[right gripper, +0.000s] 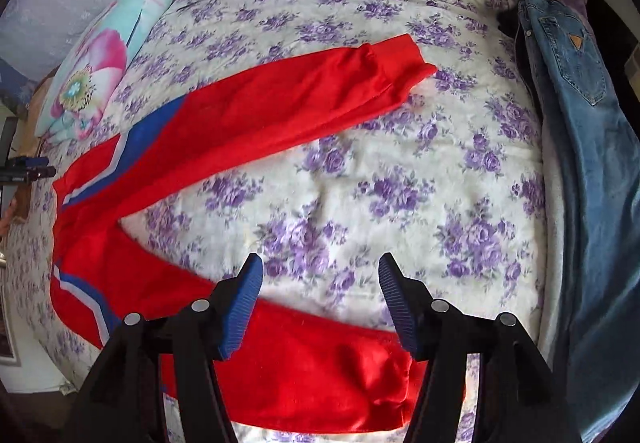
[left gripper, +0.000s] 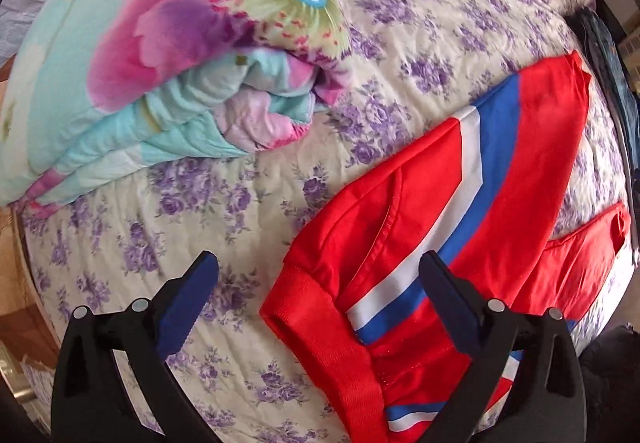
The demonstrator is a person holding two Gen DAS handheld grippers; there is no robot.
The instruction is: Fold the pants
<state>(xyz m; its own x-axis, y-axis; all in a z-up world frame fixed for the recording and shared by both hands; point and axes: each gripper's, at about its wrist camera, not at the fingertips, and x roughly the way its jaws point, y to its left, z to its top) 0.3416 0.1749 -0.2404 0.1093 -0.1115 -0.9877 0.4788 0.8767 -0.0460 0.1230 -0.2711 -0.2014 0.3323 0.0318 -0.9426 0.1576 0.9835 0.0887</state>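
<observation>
Red track pants (right gripper: 256, 123) with white and blue side stripes lie spread flat on the flowered bed, legs apart in a V. In the left wrist view the pants (left gripper: 500, 195) show their waistband end (left gripper: 320, 323) between my fingers. My left gripper (left gripper: 320, 271) is open and empty, just above the waistband corner. My right gripper (right gripper: 320, 275) is open and empty, hovering above the near leg's cuff end (right gripper: 332, 375). The far leg's cuff (right gripper: 400, 59) lies toward the middle of the bed.
A folded flowered quilt (left gripper: 160, 55) lies at the left of the bed and also shows in the right wrist view (right gripper: 100, 59). Blue jeans (right gripper: 580, 131) lie along the bed's right edge. The purple-flowered bedspread (right gripper: 360, 183) covers the rest.
</observation>
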